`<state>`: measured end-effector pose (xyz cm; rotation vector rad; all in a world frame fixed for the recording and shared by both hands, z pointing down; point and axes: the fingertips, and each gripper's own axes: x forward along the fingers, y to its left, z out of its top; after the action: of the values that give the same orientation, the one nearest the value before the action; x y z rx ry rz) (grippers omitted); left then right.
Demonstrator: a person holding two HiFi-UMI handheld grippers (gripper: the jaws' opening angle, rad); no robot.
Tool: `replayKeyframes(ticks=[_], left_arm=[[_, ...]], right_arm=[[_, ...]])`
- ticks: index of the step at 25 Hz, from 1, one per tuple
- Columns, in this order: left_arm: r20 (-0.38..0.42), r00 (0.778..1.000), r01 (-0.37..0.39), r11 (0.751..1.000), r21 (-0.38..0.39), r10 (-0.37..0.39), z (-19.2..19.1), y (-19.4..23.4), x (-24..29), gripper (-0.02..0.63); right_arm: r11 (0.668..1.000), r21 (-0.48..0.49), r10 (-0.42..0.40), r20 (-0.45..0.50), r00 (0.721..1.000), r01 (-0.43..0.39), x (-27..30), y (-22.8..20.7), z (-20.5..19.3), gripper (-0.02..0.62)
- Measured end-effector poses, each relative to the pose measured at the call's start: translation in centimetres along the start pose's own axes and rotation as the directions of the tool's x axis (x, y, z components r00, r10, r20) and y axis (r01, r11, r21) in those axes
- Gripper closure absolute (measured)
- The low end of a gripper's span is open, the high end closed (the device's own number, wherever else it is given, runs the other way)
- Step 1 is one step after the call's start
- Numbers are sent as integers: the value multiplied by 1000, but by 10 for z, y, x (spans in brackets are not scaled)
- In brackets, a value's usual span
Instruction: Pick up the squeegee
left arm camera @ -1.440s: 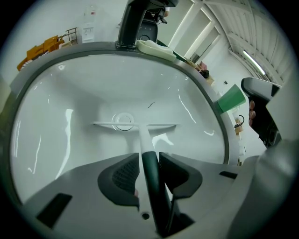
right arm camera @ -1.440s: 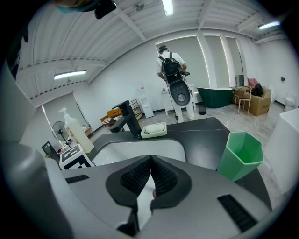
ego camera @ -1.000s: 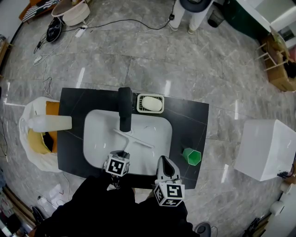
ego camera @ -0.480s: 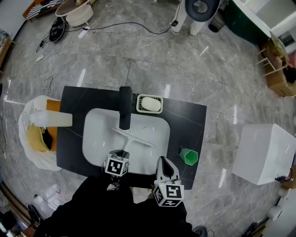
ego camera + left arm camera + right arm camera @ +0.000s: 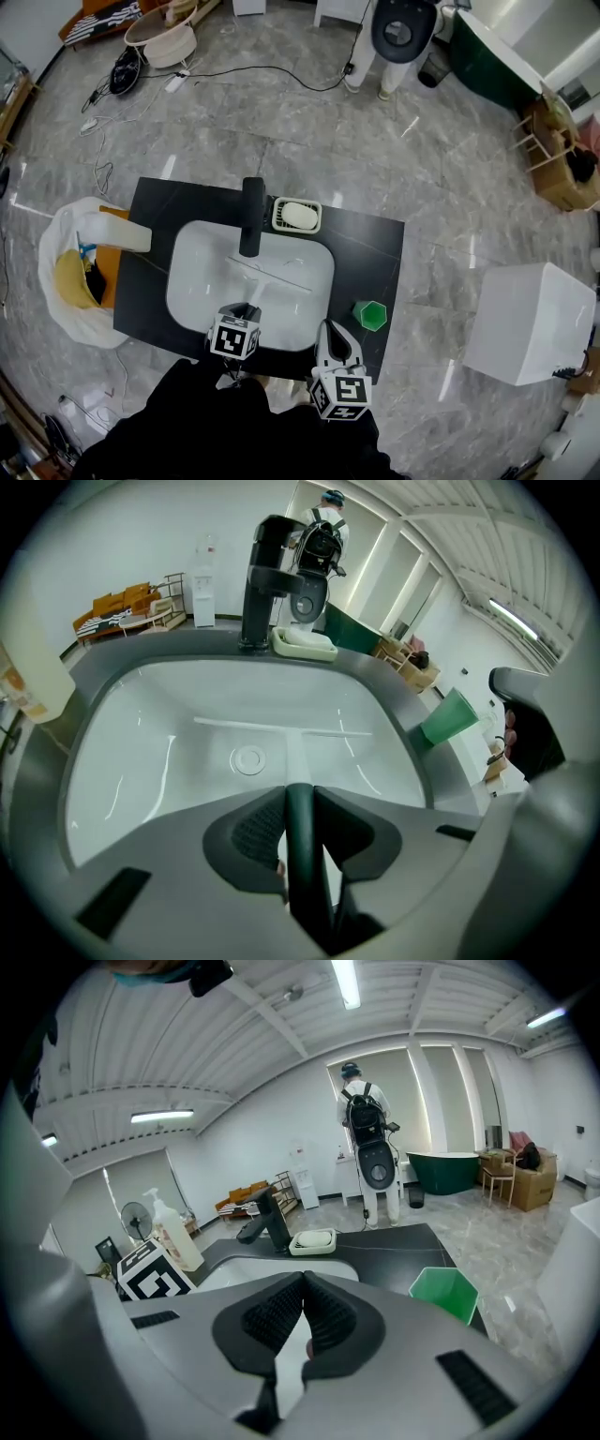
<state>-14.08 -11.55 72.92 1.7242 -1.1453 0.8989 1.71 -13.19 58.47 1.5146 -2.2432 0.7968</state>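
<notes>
Floor (image 5: 309,122): grey marble tiles all round, with cables trailing at the upper left.
Counter (image 5: 375,253): a dark slab that carries everything below.
White box (image 5: 530,319): on the floor, well apart from the counter's right end.
Sink (image 5: 192,281): a white rectangular basin sunk into the counter, its drain near the middle.
Left gripper (image 5: 300,799): over the near edge of the sink, pointing steeply down – both pads clamp the dark handle of the squeegee.
Right gripper (image 5: 302,1283): just beside the left one, over the counter's near edge; its pads meet at the tips and nothing lies between them.
Faucet (image 5: 250,214): black, upright at the far rim of the sink, spout reaching over the bowl.
Pump bottle (image 5: 173,1232): pale, upright at the counter's left end.
Squeegee (image 5: 296,752): white and T-shaped, inside the outline of the sink; its blade lies crosswise just past the drain, its stem runs back into the left gripper's jaws – whether the blade touches the basin I cannot tell.
Soap dish (image 5: 278,217): pale, just right of the faucet, with a white bar in it.
Cup (image 5: 369,315): green, on the counter right of the sink, near the right gripper.
</notes>
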Motion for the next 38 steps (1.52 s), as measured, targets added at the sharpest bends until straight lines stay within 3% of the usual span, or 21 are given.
replayKeyframes(ticks=[11, 25, 31, 38], left_arm=[[133, 991, -16, 1000, -12, 18, 18, -39, -52, 500], [330, 943, -39, 999, -10, 40, 42, -100, -138, 500], [415, 908, -60, 998, -15, 61, 37, -122, -178, 499], [537, 840, -79, 997, -15, 75, 26, -154, -230, 500]], right_arm=[[997, -63, 45, 63, 997, -41, -51, 0, 26, 580], [989, -123, 94, 143, 985, -76, -117, -6, 53, 580], [982, -155, 131, 179, 975, -103, -149, 1, 58, 580], [971, -199, 174, 214, 961, -132, -190, 8, 58, 580]])
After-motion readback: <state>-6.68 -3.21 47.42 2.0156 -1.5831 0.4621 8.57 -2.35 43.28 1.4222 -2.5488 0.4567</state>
